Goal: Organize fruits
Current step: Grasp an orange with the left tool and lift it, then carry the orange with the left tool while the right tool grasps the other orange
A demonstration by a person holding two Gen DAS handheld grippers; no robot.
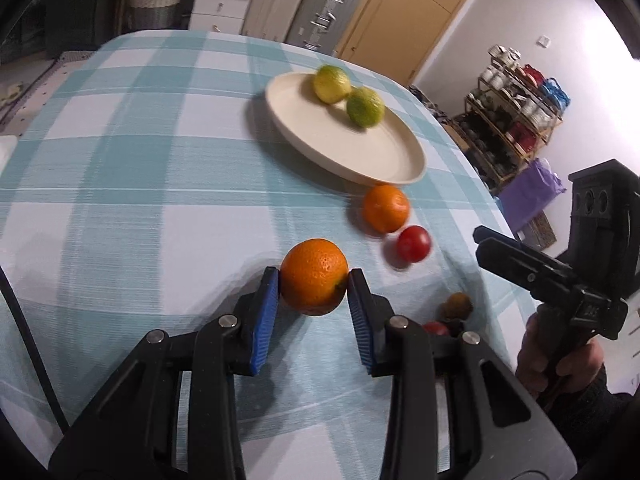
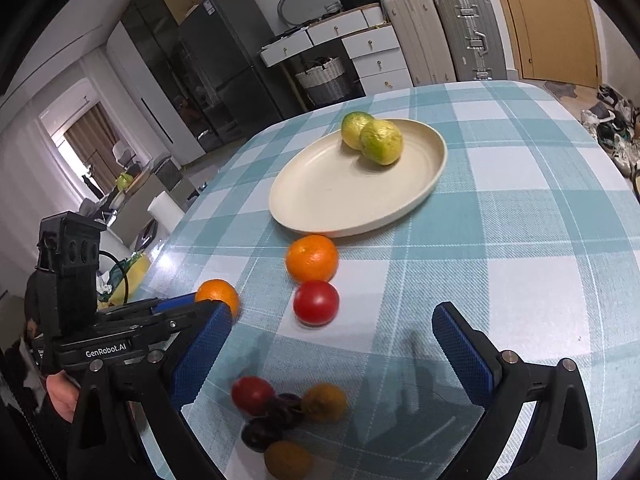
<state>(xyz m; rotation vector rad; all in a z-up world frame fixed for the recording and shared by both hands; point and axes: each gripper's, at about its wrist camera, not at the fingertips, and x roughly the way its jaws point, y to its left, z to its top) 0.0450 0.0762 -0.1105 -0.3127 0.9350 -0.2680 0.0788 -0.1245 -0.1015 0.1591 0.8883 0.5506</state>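
The left tongs [image 1: 313, 280] grip an orange [image 1: 314, 276] between their blue pads, just above the checked tabletop [image 1: 160, 200]. Beyond them sits the plate [image 1: 360, 160] with two limes. The right tongs [image 2: 332, 340] gape wide, empty.

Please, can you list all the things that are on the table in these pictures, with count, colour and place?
plate: one, cream, far middle of the table.
green-yellow fruits: two, on the plate.
held orange: one, between the left pads.
loose orange: one, beside the plate.
red tomato: one, touching the loose orange.
small fruit cluster: red, dark, brown, at the near edge.
tablecloth: one, teal-white check.
left gripper: shut on the orange.
right gripper: open, empty.
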